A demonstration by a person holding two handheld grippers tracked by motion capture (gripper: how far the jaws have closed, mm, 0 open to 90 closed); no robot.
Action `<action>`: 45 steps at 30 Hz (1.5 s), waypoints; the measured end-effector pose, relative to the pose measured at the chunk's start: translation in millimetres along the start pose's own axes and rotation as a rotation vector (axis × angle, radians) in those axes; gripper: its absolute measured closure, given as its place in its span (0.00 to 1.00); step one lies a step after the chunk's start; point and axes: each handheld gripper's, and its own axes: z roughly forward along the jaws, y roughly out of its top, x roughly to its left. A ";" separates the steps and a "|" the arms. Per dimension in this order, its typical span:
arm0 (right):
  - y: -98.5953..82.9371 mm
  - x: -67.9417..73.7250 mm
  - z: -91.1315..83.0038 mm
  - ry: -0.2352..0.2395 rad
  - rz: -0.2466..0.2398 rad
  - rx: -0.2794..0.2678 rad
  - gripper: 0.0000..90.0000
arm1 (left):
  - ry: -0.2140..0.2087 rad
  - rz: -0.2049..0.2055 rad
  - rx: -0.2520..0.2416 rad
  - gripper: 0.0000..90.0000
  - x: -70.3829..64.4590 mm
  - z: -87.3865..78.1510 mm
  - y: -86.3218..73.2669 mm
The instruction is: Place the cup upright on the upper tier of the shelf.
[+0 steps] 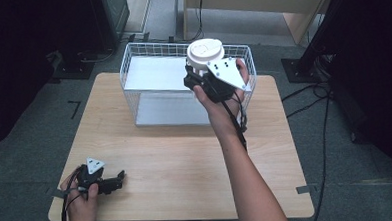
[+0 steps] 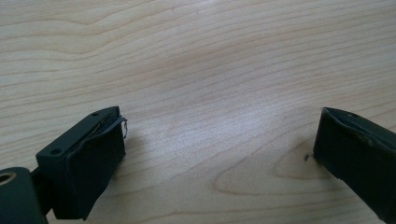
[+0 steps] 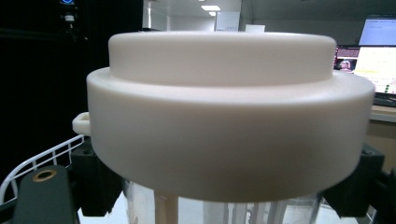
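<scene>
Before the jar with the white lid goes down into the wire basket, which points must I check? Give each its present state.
1. Right tongs grip the clear jar with round white lid: ok, jaws close on both sides under the lid.
2. Jar upright: ok.
3. Jar above the white wire basket: ok.
4. Basket floor free under the jar: cannot tell, the hand hides part.
5. Left tongs out of the way: ok, open, low over the wooden table.

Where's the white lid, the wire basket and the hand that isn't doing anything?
Lid (image 1: 205,50), high view, its flat top.
Basket (image 1: 125,68), high view, left wire wall.
Left hand (image 1: 80,198), high view, back of the hand.
</scene>
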 end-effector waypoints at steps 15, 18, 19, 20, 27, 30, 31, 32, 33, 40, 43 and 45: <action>-3.9 -2.6 56.1 -0.015 0.000 0.059 0.17 | 0.000 -0.003 -0.003 0.03 -0.2 0.3 0.1; -7.8 -3.2 68.6 -0.031 0.020 0.074 0.17 | 0.000 -0.001 -0.001 0.03 0.0 0.1 0.1; -8.6 -3.4 71.2 -0.036 0.026 0.069 0.17 | 0.000 -0.002 -0.001 0.03 -0.2 0.1 0.1; -8.6 -3.4 71.2 -0.036 0.026 0.069 0.17 | 0.000 -0.002 -0.001 0.03 -0.2 0.1 0.1; -8.9 -3.1 92.1 -0.056 0.020 0.064 0.17 | 0.001 -0.001 -0.003 0.03 -0.1 0.2 0.1; -7.7 -3.7 100.1 -0.070 0.027 0.065 0.17 | 0.001 0.000 -0.001 0.03 -0.1 0.2 0.1; -6.9 -4.0 102.7 -0.074 0.033 0.062 0.17 | 0.000 0.000 -0.001 0.03 -0.1 0.1 0.1; -6.1 -4.5 105.2 -0.072 0.045 0.063 0.17 | 0.000 -0.001 0.000 0.03 -0.1 0.1 0.1; -5.5 -5.0 107.6 -0.070 0.057 0.062 0.17 | 0.000 -0.001 0.000 0.03 -0.1 0.1 0.1; -11.7 -4.1 117.5 -0.098 0.060 0.065 0.17 | -0.001 -0.002 0.000 0.03 -0.2 0.1 0.1; -11.6 -3.8 117.9 -0.097 0.054 0.068 0.17 | -0.001 -0.002 0.000 0.03 -0.2 0.1 0.1; -11.0 -5.2 118.2 -0.088 0.059 0.085 0.17 | -0.001 -0.003 -0.001 0.03 -0.2 0.2 0.1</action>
